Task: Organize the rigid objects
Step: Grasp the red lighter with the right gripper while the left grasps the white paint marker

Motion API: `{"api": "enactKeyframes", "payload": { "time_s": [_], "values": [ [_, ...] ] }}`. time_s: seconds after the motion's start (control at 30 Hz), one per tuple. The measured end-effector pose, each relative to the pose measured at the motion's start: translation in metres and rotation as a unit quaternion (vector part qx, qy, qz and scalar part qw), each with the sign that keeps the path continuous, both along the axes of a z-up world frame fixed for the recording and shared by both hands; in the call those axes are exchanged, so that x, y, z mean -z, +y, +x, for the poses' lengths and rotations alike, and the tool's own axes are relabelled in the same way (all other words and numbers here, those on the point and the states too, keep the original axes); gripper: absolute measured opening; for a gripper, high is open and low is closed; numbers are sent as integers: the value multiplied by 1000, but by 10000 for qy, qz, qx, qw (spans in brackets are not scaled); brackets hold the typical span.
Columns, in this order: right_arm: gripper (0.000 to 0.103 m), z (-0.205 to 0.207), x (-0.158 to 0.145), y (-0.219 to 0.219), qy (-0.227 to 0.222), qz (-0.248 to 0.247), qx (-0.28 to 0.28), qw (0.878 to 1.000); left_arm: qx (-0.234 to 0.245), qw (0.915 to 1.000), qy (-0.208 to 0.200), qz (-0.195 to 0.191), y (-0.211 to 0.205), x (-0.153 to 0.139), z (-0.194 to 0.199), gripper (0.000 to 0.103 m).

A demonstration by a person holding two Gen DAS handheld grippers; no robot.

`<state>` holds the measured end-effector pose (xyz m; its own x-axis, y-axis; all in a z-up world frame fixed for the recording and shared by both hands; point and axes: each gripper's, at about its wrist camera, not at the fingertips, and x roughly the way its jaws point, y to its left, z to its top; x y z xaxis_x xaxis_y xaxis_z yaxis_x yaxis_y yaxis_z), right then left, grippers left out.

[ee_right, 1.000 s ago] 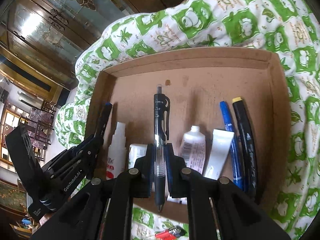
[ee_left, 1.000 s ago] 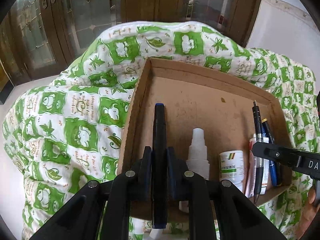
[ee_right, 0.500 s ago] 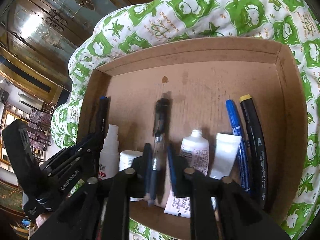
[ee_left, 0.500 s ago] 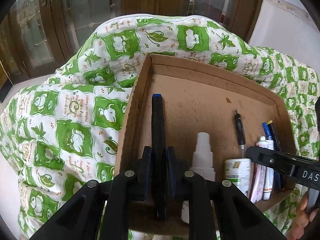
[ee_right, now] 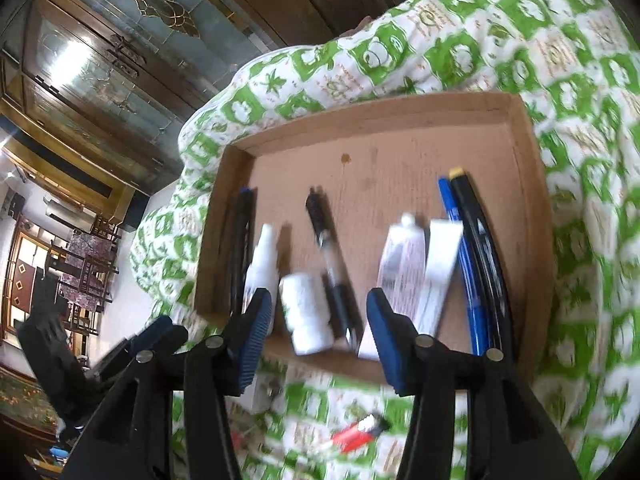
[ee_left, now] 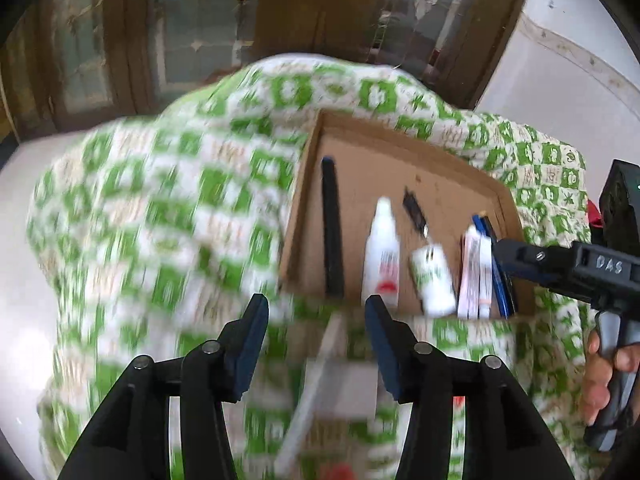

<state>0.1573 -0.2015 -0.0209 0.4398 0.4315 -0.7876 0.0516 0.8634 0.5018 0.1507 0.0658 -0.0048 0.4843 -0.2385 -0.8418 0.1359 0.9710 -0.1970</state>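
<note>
Released: marker (ee_left: 333, 228), pen (ee_right: 331, 260) now in box (ee_right: 532, 184); both tools (ee_left: 316, 344) (ee_right: 319, 340) wide, empty.

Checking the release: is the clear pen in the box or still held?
In the box. The clear pen lies on the box floor; the right gripper is open and empty.

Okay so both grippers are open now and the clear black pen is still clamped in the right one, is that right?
Not quite. The right gripper is open and empty: the right wrist view shows the clear black pen lying in the cardboard tray. The left gripper is open too.
</note>
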Motion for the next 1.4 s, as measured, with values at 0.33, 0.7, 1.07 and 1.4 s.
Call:
{"api": "enactKeyframes", "payload": {
  "time_s": [0.33,0.7,1.07,1.4],
  "values": [
    [50,-71,38,-6,1078,540,-44,9927,61,9985,532,93,3,20,-45,53],
    [50,-87,66,5,1524,689,-144,9858,453,9893,708,1194,-25,52,-46,41],
    [45,-67,90,18,1549,411,40,9871,737,9930,771,500,-40,49,-58,11],
    [18,-63,77,2,1605,-581,19,9853,1380,9814,1327,-165,-76,66,-110,11]
  ]
}}
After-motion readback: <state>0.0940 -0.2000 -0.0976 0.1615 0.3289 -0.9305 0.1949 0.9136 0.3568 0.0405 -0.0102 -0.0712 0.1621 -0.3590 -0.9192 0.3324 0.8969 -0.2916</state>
